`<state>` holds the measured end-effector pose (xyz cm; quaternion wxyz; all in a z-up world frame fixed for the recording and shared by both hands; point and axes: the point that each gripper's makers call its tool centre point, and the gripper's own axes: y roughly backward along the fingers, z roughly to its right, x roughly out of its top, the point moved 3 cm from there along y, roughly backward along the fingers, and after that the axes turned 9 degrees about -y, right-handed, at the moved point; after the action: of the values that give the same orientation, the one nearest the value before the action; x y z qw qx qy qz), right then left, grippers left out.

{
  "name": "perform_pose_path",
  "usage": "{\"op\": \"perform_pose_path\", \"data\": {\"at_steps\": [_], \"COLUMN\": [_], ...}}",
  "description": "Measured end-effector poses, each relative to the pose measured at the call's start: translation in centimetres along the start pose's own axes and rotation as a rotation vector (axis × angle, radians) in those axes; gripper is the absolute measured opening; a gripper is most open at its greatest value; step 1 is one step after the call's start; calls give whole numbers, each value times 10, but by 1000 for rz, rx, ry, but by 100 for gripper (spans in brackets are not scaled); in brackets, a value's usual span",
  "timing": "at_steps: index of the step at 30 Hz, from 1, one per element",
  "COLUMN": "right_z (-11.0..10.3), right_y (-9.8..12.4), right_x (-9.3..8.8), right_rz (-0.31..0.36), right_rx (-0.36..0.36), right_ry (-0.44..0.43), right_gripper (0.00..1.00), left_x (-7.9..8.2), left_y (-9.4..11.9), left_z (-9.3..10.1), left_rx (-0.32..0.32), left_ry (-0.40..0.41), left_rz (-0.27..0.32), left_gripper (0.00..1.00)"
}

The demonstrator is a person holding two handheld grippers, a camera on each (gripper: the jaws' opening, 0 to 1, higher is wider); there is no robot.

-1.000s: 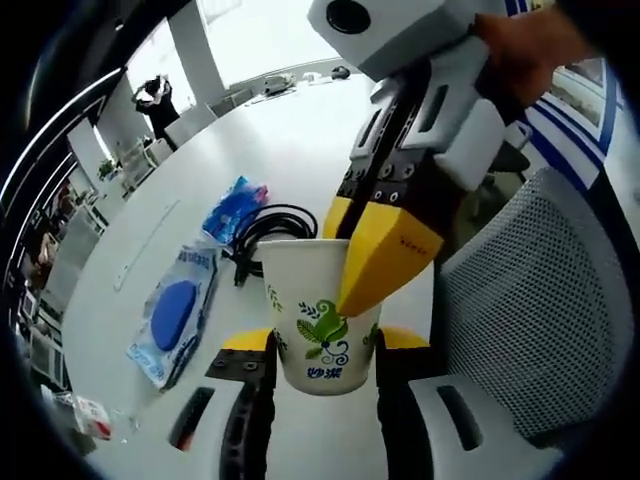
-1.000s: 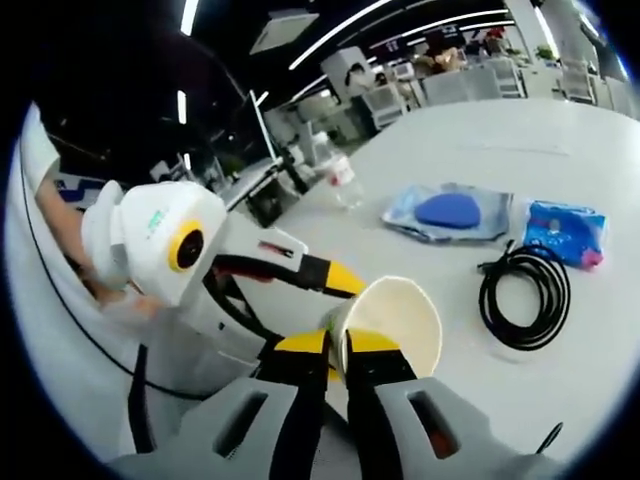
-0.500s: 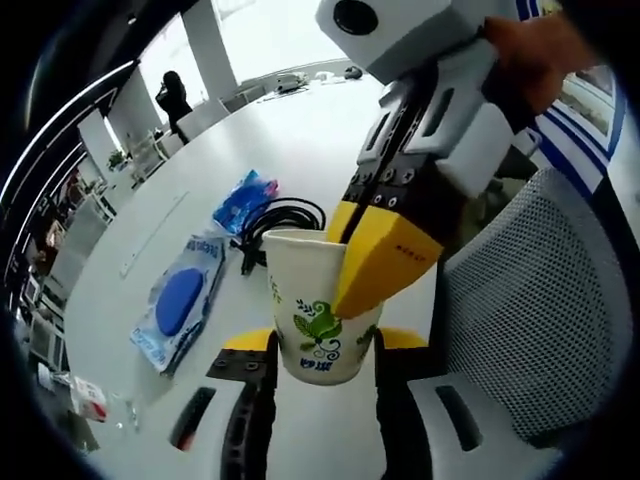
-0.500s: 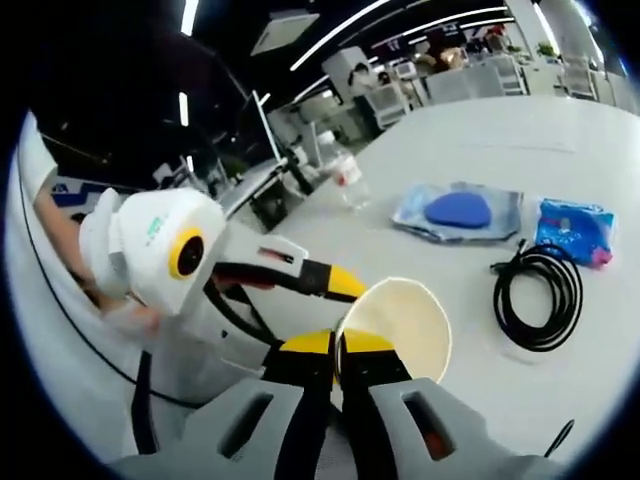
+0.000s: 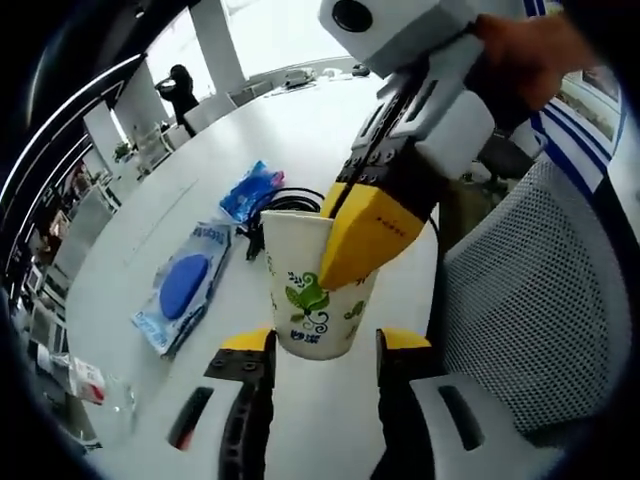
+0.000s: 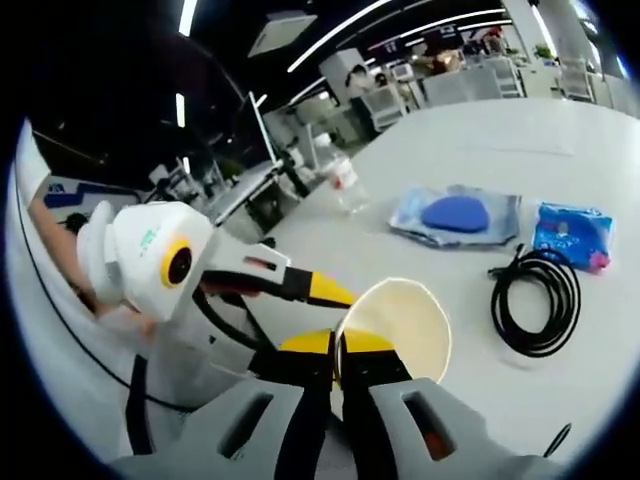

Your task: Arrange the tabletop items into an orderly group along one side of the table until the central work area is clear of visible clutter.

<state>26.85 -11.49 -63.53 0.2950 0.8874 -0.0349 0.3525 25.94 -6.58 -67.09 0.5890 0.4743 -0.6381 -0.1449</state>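
The left tongs (image 5: pixel 312 352) are spread apart, their yellow tips sitting just below and to either side of a paper cup (image 5: pixel 312 285), not pressing on it. The right tongs (image 6: pixel 337 345) are pressed together on the cup's rim, one tip inside and one outside, holding the cup above the white desk (image 5: pixel 300 130).

In the left gripper view, from left to right: a clear plastic bottle (image 5: pixel 92 385) lies near the desk edge, then a flat clear packet with a blue oval pad (image 5: pixel 183 290) inside. Beyond it sits a small blue wrapper (image 5: pixel 250 190), and just beside that a coiled black cable (image 5: pixel 285 208), partly hidden behind the cup. The cup is white with a green leaf print. The right tongs reach down from the upper right. A grey mesh chair (image 5: pixel 535 300) stands at the right.

In the right gripper view, the left tongs (image 6: pixel 320 292) come in from the left, touching the cup (image 6: pixel 395 325) from outside. Farther right lie the bottle (image 6: pixel 345 185), the packet (image 6: pixel 455 215), the cable (image 6: pixel 535 300) and the blue wrapper (image 6: pixel 570 232).
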Motion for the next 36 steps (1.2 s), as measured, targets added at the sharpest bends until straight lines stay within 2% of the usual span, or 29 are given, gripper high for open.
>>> {"op": "perform_pose_path", "data": {"at_steps": [4,11,20,24,36], "right_z": [4,7,5,3,4], "right_y": [1,0,-6,-9,-24], "right_x": [6,12,13,15,30], "right_rz": [17,26,13,5,-17], "right_rx": [-9,-23,-20,-17,-9], "right_ry": [-7,-5,9,16,40], "right_gripper": [0,0,0,0,0], "left_x": [-6,-20,-35,-42,-63], "left_y": [4,13,26,30,48], "left_z": [-1,-6,-17,-23,-55], "left_rx": [13,38,83,107,211], "left_ry": [26,119,293,327,510], "left_rz": [-4,-3,23,28,67], "left_gripper": [40,40,40,40,40]}}
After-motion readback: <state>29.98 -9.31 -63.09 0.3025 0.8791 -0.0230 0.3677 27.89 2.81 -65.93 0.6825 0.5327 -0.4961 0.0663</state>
